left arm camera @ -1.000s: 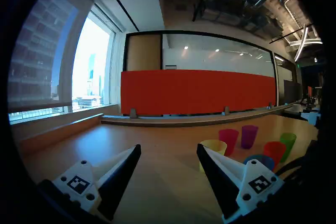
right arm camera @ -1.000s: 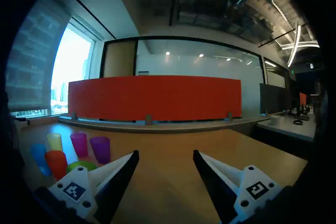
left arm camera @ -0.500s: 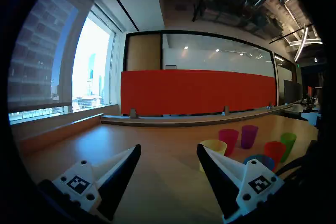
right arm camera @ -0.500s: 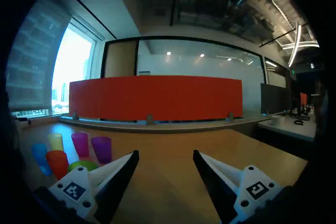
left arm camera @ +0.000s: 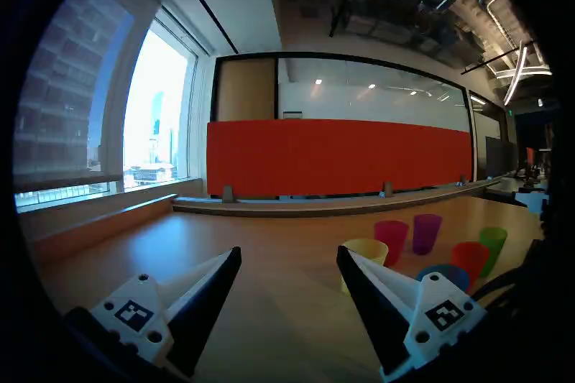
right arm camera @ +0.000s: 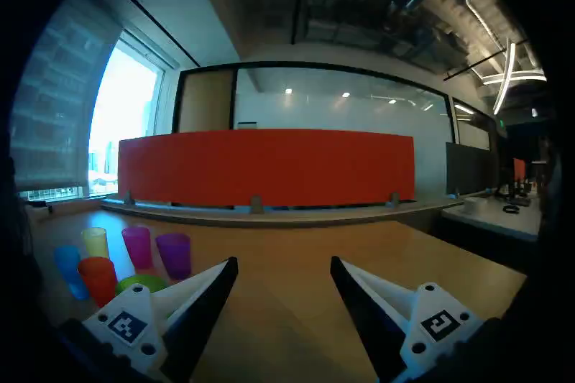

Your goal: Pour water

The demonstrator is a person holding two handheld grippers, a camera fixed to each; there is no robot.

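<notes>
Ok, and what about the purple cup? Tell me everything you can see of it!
The purple cup is a plain tumbler, wider at its rim than at its base, and it looks like see-through coloured plastic. It has no handle and no lid. It stands upright, open end up, on the wooden table, close beside the pink cup. Only the table seems to touch it. Whether anything is inside, I can't tell.
</notes>
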